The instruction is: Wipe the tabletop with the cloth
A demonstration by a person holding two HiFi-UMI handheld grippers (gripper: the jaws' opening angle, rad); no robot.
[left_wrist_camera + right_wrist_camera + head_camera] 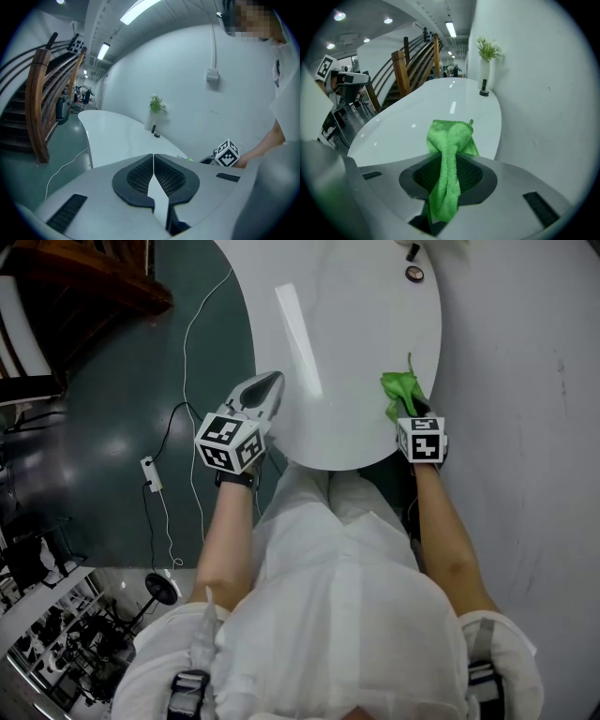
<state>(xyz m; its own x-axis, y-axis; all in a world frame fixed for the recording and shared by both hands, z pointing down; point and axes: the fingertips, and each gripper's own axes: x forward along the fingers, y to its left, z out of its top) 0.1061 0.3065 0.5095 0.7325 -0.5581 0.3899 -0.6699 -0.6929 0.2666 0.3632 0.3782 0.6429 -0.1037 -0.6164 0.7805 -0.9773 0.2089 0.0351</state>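
To the left of the left gripper [153,159] a wooden staircase [41,104] rises from a dark green floor [122,399], where a white cable [187,352] trails along beside the table's left edge. That gripper hangs over the near left rim of the white table [356,324], its jaws pressed together with nothing between them. Ahead of it the tabletop runs long and bare, glossy under the ceiling lights.

At the far end, against the wall, stands a slim white vase [484,72] holding green sprigs [487,48], with a small dark object [483,92] at its foot.

The right gripper [449,159] sits at the table's near right edge, pinching the green cloth [449,140]. The cloth bunches between the jaws and fans out past the tips over the tabletop. Just right of this gripper a plain pale wall [525,381] runs close along the table's edge.
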